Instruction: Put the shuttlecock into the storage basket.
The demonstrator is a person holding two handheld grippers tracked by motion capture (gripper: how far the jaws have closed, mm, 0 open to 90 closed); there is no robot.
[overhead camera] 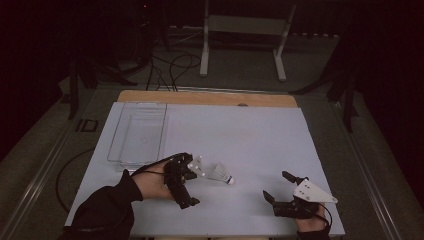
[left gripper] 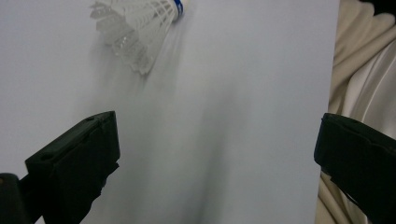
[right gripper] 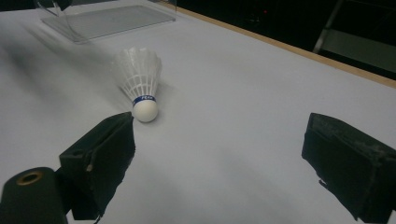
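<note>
We see a white feathered shuttlecock with a rounded cork nose and blue band (overhead camera: 221, 174) lying on its side on the pale counter (overhead camera: 240, 130), between the two tools. We judge it very light, its skirt fragile; better to pinch the firm cork. Its long axis points nose-first toward the right tool (overhead camera: 276, 187). Left tool (overhead camera: 191, 179) and right tool both gape, empty.

Dim room, with the white table (overhead camera: 250, 135) as the one bright area.

In the high view, the frame's edges fall to near black. The left gripper view is blurred, smearing the shuttlecock (left gripper: 140, 28) at upper left above soft grey shadow streaks. In the right gripper view, the near jaws look soft.
</note>
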